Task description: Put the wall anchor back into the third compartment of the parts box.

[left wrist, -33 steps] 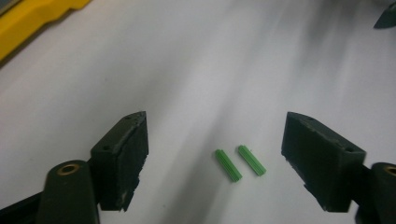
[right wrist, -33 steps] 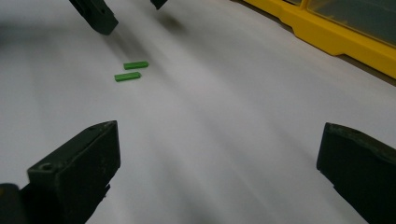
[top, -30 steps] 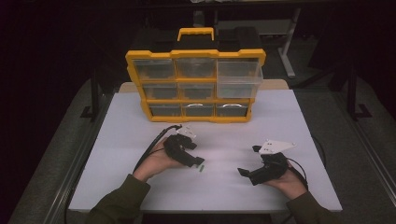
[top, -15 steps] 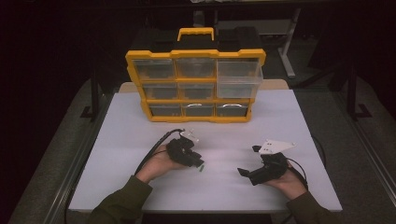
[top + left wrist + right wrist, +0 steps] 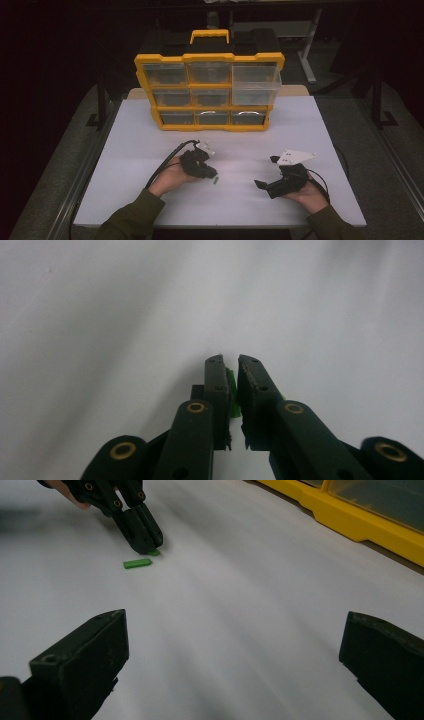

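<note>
A: Big stuff first. We've got the table point(image 5: 300, 135), white top, w/ the yellow drawer box point(image 5: 209, 92) at the far edge. Nothing near us but the hands.

B: Right gripper point(image 5: 267, 172) rests low on the right, jaws wide apart, nothing btwn them. Left gripper point(image 5: 210, 172) sits mid-table, tips down at the surface.

A: Its jaws have just been closing. In the left gripper view they're nearly together w/ a green chip point(image 5: 231, 390) pinched btwn the pads.

B: A second green piece, the bar point(image 5: 137, 563), lies flat on the table just beside those tips, apart from them. Its long axis runs roughly crosswise in the right gripper view; the high view shows it as a tiny mark point(image 5: 215, 181).

A: Handling, we'd guess: thin, stiff plastic, v. light, prob. slick. It'll skate if nudged.

B: So we'd take it across the narrow width, mid-length, pads on the long edges. The pinched chip's heading we can't tell; too much is hidden.
</note>
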Motion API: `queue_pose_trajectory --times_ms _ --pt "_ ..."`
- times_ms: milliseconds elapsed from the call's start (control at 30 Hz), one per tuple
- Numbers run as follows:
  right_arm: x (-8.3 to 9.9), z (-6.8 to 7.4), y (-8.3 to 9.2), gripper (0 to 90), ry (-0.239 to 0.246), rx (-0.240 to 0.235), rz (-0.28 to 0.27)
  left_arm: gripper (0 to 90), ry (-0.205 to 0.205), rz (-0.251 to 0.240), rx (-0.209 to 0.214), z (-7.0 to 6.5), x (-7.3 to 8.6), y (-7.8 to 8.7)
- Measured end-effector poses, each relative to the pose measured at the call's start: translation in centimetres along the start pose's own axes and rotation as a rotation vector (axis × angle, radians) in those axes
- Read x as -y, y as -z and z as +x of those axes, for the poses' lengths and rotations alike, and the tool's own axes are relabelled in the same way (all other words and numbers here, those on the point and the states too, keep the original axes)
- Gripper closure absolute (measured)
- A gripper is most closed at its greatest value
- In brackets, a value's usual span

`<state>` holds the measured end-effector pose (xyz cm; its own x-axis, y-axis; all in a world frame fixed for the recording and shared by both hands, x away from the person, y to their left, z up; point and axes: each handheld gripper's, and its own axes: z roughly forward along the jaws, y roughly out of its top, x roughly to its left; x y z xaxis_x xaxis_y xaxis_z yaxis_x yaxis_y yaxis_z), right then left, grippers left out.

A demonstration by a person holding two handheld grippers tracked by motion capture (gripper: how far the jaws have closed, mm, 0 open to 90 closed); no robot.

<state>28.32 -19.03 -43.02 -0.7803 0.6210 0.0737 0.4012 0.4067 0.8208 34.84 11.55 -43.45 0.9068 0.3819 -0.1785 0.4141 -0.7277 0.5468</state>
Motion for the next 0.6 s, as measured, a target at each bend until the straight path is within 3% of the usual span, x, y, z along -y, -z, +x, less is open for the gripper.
queue_pose_trajectory --times_ms 333,600 --pt "0.0 0.0 0.0 0.0 0.0 0.0 0.002 85.3 0.0 0.006 0.013 0.2 -0.1 0.1" --pt "0.0 0.0 0.0 0.0 -0.001 0.001 0.002 85.3 0.003 -0.025 0.026 0.4 -0.8 1.4"
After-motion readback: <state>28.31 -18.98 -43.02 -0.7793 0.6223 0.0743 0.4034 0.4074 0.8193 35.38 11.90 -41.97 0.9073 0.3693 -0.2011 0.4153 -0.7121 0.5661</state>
